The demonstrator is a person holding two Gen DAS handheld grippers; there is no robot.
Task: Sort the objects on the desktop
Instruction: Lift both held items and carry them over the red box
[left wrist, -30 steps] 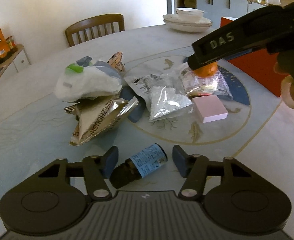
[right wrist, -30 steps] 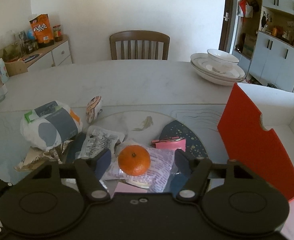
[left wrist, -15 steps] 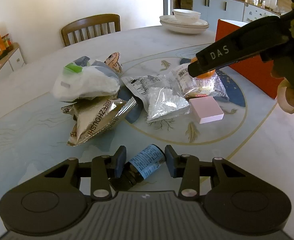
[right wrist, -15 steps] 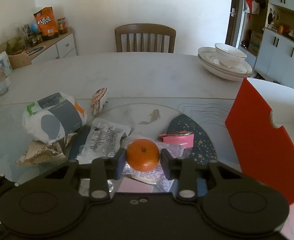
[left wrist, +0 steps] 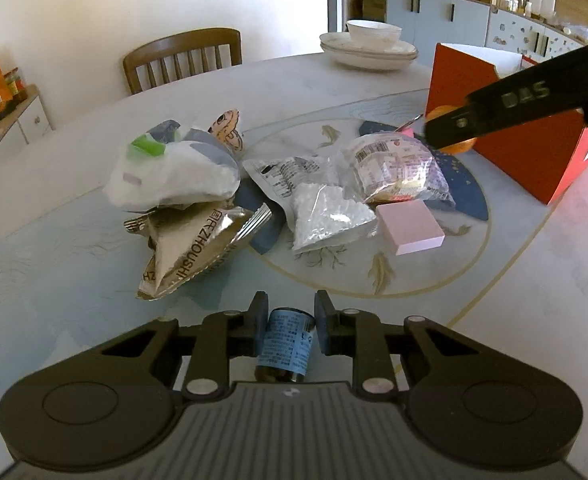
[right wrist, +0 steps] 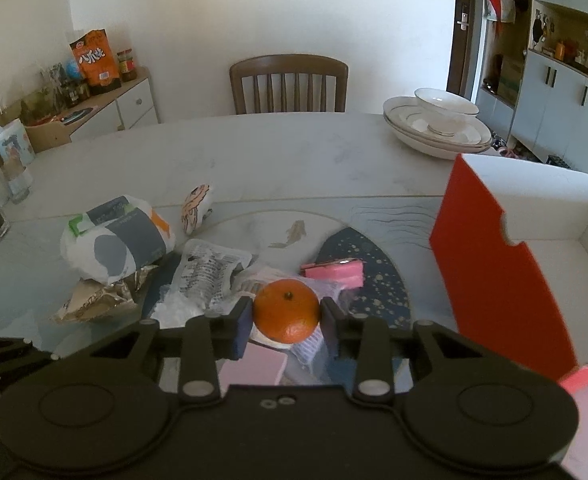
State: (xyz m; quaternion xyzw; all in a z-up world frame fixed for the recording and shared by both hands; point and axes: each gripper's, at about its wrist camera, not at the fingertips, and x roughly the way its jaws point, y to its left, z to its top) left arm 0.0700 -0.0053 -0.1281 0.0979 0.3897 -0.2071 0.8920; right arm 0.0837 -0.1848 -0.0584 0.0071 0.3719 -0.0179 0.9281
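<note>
My left gripper (left wrist: 287, 322) is shut on a small dark bottle with a blue label (left wrist: 286, 342), held just above the table near its front. My right gripper (right wrist: 286, 314) is shut on an orange (right wrist: 286, 310) and holds it above the pile of packets; the orange also shows in the left wrist view (left wrist: 460, 145) beside the red box (left wrist: 506, 148). On the table lie a white and grey bag (left wrist: 173, 172), a silver snack packet (left wrist: 197, 244), clear packets (left wrist: 322, 208) and a pink pad (left wrist: 410, 228).
The red box with a white inside (right wrist: 506, 272) stands open at the right. Stacked white dishes (right wrist: 438, 128) sit at the far right of the table. A wooden chair (right wrist: 289, 84) stands behind it. A pink clip case (right wrist: 336, 270) lies on the dark mat.
Both grippers closed: the left on the bottle, which turned to point along the fingers, the right on the orange. Both have lifted, and the right gripper has moved toward the red box.
</note>
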